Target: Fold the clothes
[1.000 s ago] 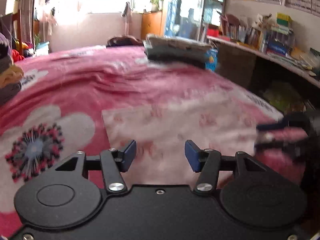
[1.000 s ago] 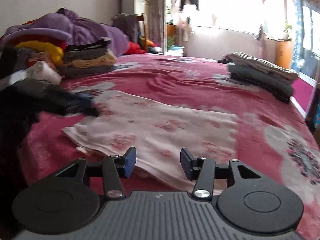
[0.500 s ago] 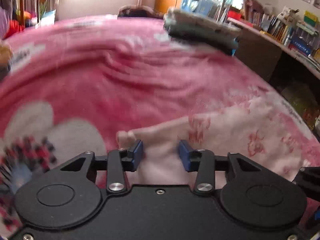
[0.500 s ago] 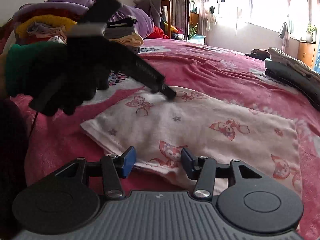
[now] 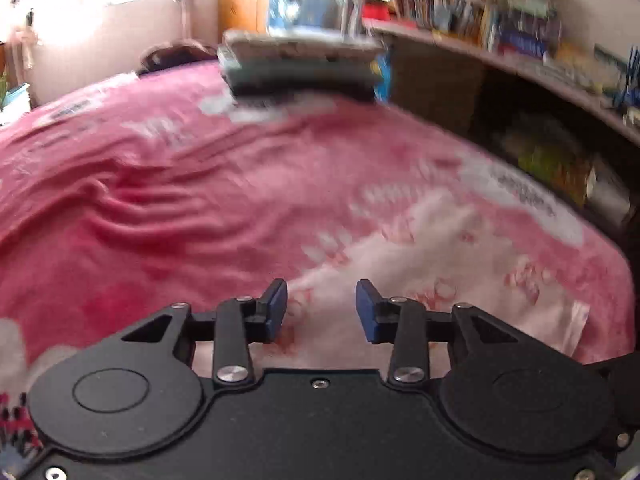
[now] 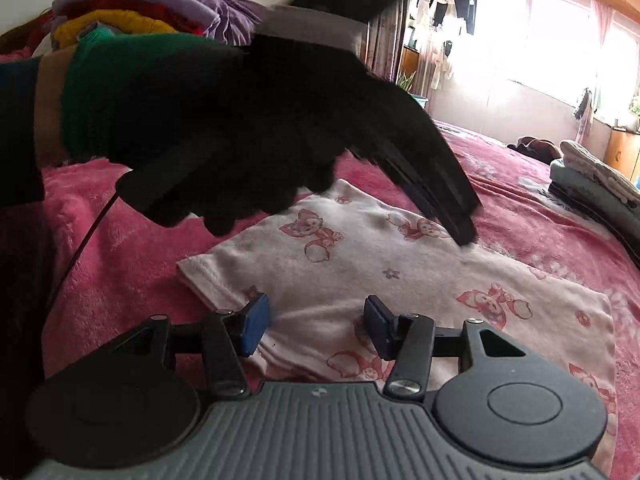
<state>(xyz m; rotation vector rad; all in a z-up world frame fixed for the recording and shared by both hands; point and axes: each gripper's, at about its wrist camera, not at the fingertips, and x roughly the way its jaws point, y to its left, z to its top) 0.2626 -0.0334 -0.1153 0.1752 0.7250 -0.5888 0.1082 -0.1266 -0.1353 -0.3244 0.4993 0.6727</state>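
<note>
Pink bedspread (image 6: 520, 216) with a white printed garment (image 6: 360, 272) spread flat.
Left gripper (image 5: 321, 307) and right gripper (image 6: 316, 326) both gape over the cloth, holding nothing.

The garment (image 6: 404, 292) is pale pinkish white, printed with small red-and-pink cartoon figures and tiny stars. Under it the bed cover (image 5: 168, 216) is deep pink with white patches. The gloved hand (image 6: 224, 120) is black with a green cuff. Both grippers carry blue pads (image 6: 256, 324) on black fingers. At the far left, the heap of clothes (image 6: 132, 12) shows purple, yellow and red.
</note>
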